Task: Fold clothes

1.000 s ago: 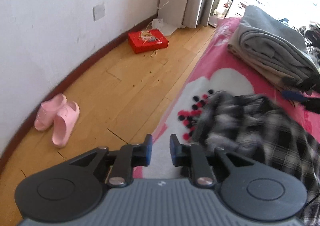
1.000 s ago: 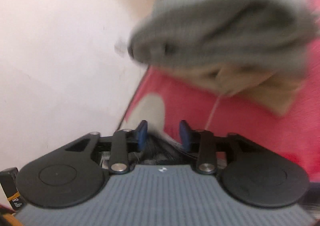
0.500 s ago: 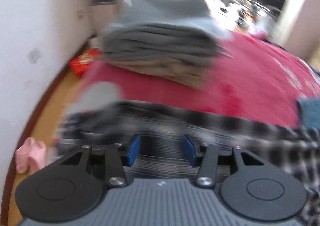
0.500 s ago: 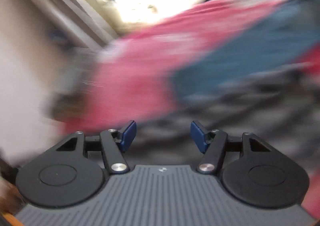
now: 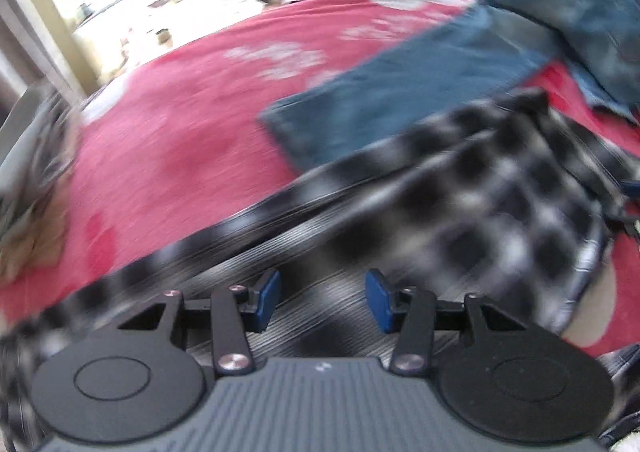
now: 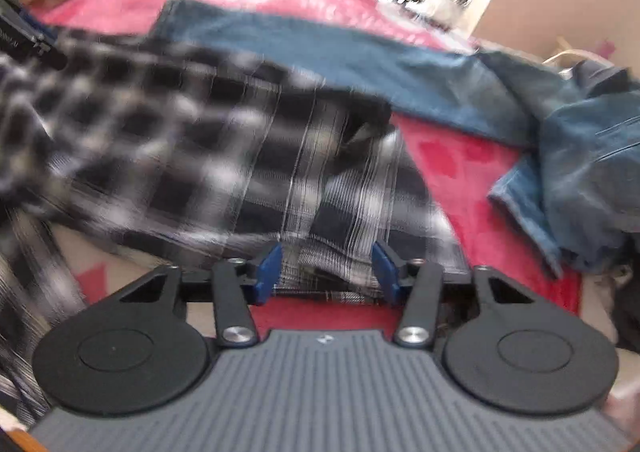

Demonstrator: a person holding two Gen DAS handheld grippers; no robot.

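My right claw [image 6: 326,266] is closing around the plaid shirt's [image 6: 208,140] hem, my left claw [image 5: 322,300] hangs released above it; 1 thin pinch could slip off the bed [image 6: 460,160].

No text, label or number can be read anywhere; only a small pale mark, too tiny to make out, sits on each gripper body.
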